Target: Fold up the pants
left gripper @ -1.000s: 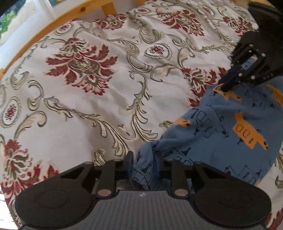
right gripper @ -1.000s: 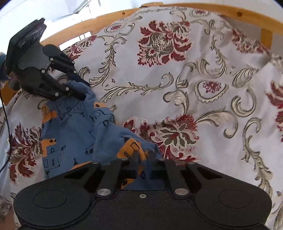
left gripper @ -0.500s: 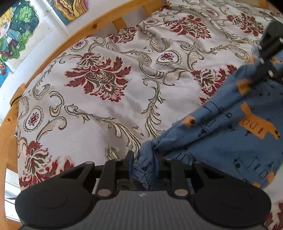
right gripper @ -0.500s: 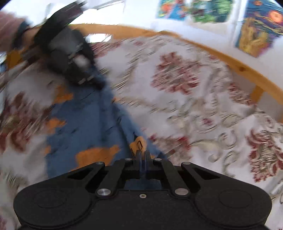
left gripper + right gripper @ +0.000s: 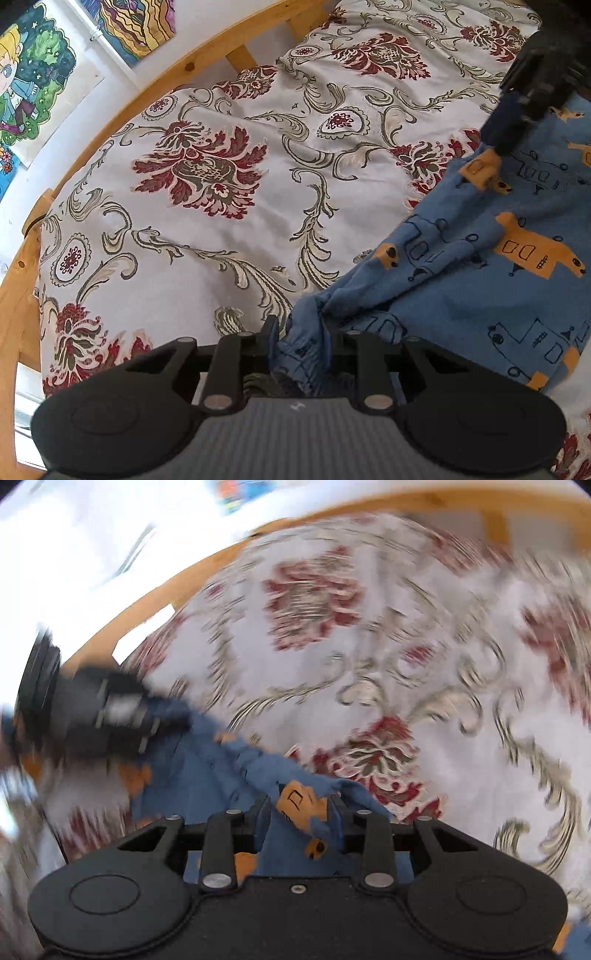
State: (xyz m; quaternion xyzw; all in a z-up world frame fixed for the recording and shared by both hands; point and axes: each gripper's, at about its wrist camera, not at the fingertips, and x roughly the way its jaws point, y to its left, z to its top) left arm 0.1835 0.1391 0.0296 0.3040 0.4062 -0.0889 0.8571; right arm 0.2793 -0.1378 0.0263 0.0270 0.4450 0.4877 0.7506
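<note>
The pants [image 5: 480, 273], blue with orange vehicle prints, hang stretched between the two grippers above the right part of the bed, their lower folds trailing toward the bedspread [image 5: 229, 236]. The left gripper [image 5: 301, 345] is clenched on a gathered, elastic-looking edge bunched between its fingers [image 5: 271, 332]. The right gripper [image 5: 300, 814] has cloth with an orange patch between its fingers [image 5: 258, 818], which stand noticeably apart; in the blurred right view I cannot tell whether they grip it or are letting go.

A second ago the garment lay slumped on the floral cover. Since then both grippers have risen and swung; more of the wooden bed frame [image 5: 122, 107] and the wall drawings [image 5: 33, 81] now show at far left, and the right view has smeared with motion. The fabric between them has pulled fairly taut. This looks like lifting and shaking the pants out flat, so actual folding has probably not begun.
</note>
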